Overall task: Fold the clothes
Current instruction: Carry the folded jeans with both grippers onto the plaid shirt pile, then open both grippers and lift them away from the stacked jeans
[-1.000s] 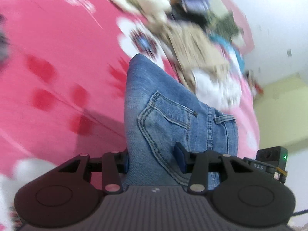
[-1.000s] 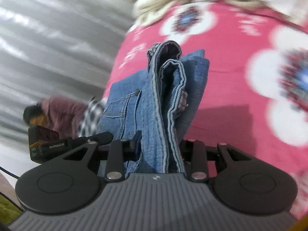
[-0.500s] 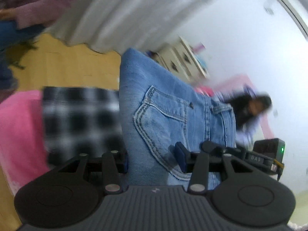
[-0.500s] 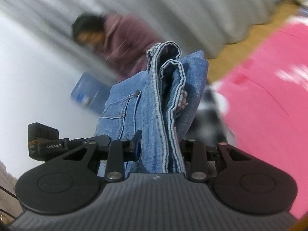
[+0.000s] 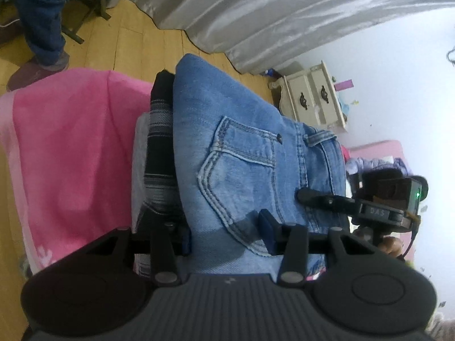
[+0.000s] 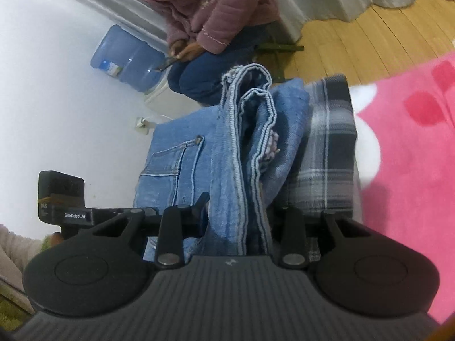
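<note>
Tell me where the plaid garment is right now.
The plaid garment lies folded at the pink blanket's edge, right of the jeans in the right wrist view; in the left wrist view it lies left of them.

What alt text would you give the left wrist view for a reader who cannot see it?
The left gripper clamps a folded pair of light blue denim jeans, back pocket facing the camera, over a folded black-and-grey plaid garment on a pink blanket. The right gripper holds the jeans' far edge, with a wooden floor and silver curtain behind.
</note>
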`<state>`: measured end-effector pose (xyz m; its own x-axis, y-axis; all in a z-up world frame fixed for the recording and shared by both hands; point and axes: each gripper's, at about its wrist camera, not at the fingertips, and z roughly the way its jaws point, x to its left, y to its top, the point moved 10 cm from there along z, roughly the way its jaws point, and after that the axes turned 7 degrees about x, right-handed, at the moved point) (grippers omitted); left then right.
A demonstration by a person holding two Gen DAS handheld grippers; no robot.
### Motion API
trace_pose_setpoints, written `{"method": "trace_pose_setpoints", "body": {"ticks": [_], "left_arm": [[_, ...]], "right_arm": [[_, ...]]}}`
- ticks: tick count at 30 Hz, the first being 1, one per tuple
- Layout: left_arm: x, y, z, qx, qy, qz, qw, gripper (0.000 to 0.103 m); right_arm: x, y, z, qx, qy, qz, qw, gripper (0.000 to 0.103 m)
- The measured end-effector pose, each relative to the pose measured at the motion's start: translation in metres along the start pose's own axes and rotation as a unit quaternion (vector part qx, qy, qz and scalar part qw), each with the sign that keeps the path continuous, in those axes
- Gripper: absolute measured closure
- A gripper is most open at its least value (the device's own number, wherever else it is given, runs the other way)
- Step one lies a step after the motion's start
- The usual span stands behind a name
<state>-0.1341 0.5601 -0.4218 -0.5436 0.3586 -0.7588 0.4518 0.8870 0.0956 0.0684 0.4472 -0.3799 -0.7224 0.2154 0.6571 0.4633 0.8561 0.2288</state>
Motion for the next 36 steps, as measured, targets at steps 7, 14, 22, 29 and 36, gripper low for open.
{"method": "trace_pose_setpoints", "body": {"ticks": [7,14,22,29,36], "left_arm": [[0.003,0.007,-0.038,0.005,0.005,0.008,0.9999,0.048],[-0.052,0.060,-0.069,-0.079,0.037,0.173,0.9811,0.049],[-0.041,0.072,0.001,-0.031,0.095,0.245,0.9645,0.056],[-0.091,0.013,-0.033,0.005,0.072,0.354,0.9323,0.048],[-0.069,-0.037,0.006,0.075,0.104,0.393,0.9107,0.048]], "right_arm": [[-0.013,-0.003,-0.028,-0.043,-0.018,0.037,0.998,0.049],[0.041,0.023,-0.092,-0.169,-0.148,-0.065,0.972,0.074],[0.010,0.053,0.020,-0.109,-0.257,-0.148,0.949,0.088],[0.064,0.018,-0.055,-0.153,-0.223,-0.145,0.952,0.087],[0.032,-0.046,-0.023,-0.074,-0.247,-0.129,0.957,0.088]]}}
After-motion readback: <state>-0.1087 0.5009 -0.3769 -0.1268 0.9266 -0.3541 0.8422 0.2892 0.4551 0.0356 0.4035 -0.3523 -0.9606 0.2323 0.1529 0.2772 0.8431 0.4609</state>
